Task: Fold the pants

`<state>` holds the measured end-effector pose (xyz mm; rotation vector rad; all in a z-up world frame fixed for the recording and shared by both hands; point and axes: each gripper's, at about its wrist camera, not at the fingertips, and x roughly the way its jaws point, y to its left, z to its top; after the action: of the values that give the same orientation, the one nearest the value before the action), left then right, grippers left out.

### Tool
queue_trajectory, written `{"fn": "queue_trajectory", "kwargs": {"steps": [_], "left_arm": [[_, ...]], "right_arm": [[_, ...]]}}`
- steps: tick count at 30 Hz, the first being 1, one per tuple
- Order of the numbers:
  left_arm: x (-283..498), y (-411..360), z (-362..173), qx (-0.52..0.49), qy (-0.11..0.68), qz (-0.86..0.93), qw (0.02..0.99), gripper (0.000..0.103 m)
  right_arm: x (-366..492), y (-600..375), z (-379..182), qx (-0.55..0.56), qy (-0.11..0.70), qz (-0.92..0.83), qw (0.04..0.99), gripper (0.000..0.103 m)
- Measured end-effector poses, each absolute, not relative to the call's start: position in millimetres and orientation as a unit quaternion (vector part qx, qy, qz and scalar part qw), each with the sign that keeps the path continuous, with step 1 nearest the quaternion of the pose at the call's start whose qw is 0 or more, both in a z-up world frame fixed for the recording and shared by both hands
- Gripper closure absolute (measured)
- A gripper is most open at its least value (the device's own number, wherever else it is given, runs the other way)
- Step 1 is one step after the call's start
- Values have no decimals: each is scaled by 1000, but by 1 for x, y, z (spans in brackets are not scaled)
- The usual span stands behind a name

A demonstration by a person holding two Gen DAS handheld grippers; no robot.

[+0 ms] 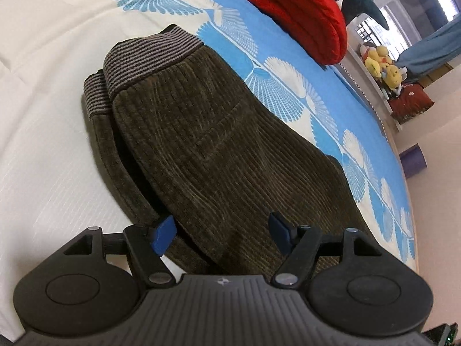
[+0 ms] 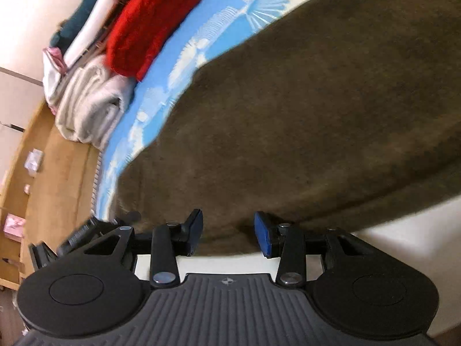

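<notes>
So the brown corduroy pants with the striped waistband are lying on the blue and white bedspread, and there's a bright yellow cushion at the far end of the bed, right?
Nearly. The brown corduroy pants with the striped waistband do lie on the blue and white bedspread, but the cushion at the far end is bright red, not yellow. Both wrist views show it. The only yellow things are soft toys on a shelf beside the bed, seen in the left wrist view.

Blue-patterned bedspread [image 1: 291,92], window [image 1: 371,28], wooden floor [image 2: 57,173]
</notes>
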<state>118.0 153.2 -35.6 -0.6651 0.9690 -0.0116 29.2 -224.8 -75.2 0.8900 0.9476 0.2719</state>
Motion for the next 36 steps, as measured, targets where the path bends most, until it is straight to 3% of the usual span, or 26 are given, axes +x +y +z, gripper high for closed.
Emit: {"fn": "queue_trajectory", "kwargs": {"steps": [6, 15, 16, 17, 18, 20, 22, 27, 32, 34, 36], "left_arm": [[118, 148, -38, -292, 465, -8, 836, 28], [125, 139, -41, -278, 467, 9, 839, 25], [125, 137, -40, -271, 464, 15, 843, 30], [124, 135, -38, -261, 460, 26, 849, 49], [121, 134, -36, -252, 457, 36, 852, 73], [118, 139, -33, -259, 448, 42, 855, 90], [114, 146, -28, -272, 438, 33, 856, 96], [92, 154, -13, -274, 414, 7, 868, 96], [101, 153, -41, -252, 461, 18, 851, 94], [101, 154, -38, -256, 453, 20, 854, 87], [98, 160, -36, -259, 444, 40, 857, 53]], "right_arm": [[39, -211, -90, 432, 479, 128, 754, 60], [44, -225, -99, 471, 455, 77, 752, 63], [44, -223, -99, 467, 451, 74, 757, 65], [44, -219, -97, 447, 450, 71, 770, 81], [45, -213, -95, 426, 448, 70, 783, 91], [42, -209, -90, 409, 443, 72, 794, 94], [38, -208, -82, 396, 429, 85, 807, 95], [23, -212, -68, 377, 418, 124, 817, 96], [21, -210, -92, 350, 468, 112, 803, 96], [25, -213, -92, 360, 471, 115, 797, 93], [26, -217, -92, 376, 483, 127, 780, 82]]}}
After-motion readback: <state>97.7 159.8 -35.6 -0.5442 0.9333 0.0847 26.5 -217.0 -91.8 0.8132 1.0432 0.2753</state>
